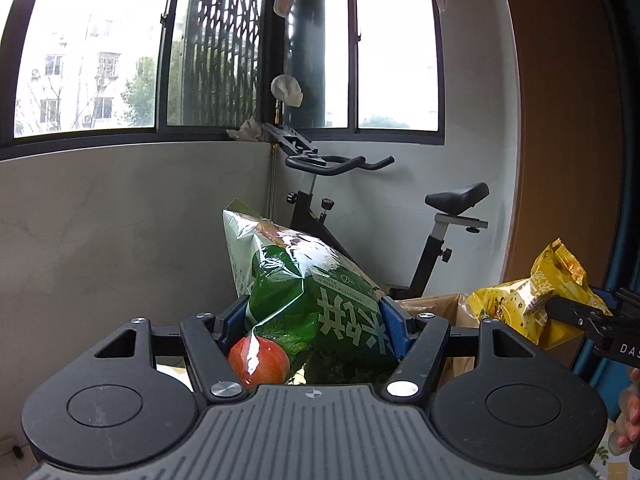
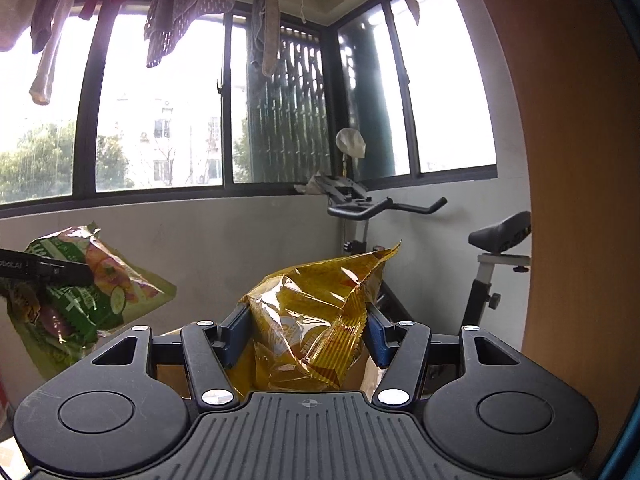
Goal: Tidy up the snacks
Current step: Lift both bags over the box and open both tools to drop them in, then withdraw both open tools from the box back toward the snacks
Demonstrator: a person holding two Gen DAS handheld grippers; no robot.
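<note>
Blown-out daylight through the windows (image 1: 92, 60) backlights both sharp views; fisheye bends the edges.

In the left wrist view, one snack bag (image 1: 304, 300) fills the lower centre, the exercise bike (image 1: 400, 216) behind it, another bag (image 1: 532, 300) at right. Windows (image 1: 92, 60) span the top.

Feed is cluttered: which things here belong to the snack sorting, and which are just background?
Job: green snack bag in the left gripper; yellow snack bag in the right gripper.
Background: exercise bike; hanging laundry; windows.
</note>
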